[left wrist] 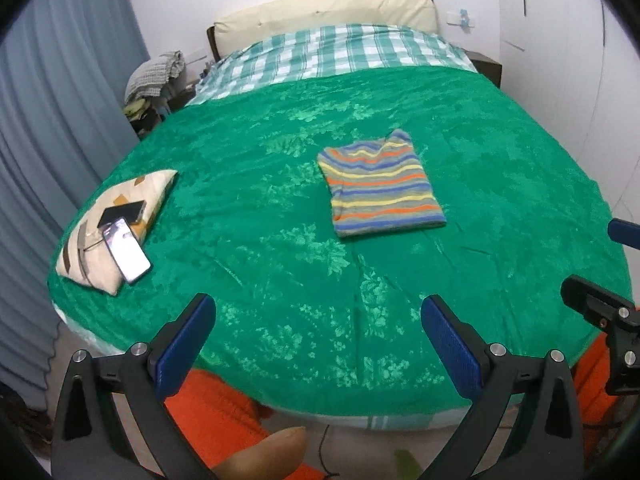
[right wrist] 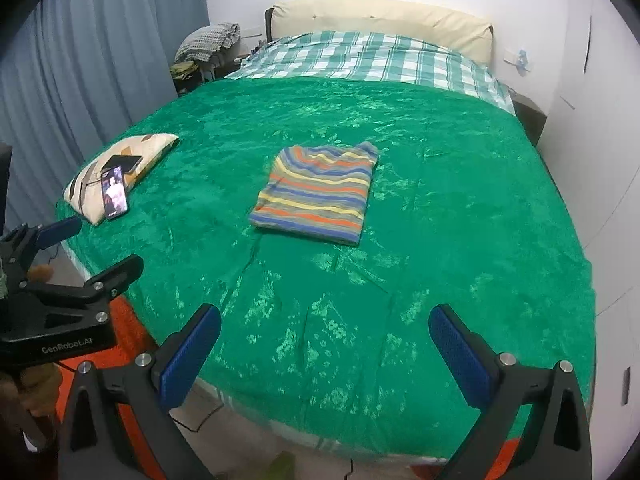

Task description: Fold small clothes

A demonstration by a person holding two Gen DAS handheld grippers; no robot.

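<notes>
Our two grippers are wide open.
Our left gripper (left wrist: 318,336) and right gripper (right wrist: 324,344) tilt downward, both holding nothing.

Two phones (left wrist: 127,254) on patterned pillow (left wrist: 86,268)

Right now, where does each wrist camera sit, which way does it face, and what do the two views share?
Left wrist: behind the open left gripper, off the bed's near edge, facing down toward the headboard; the right gripper shows at the right edge.
Right wrist: behind the open right gripper, same aim; the left gripper shows at the left edge.
Shared: folded striped garment on the green blanket, and the small pillow with two phones.
</notes>
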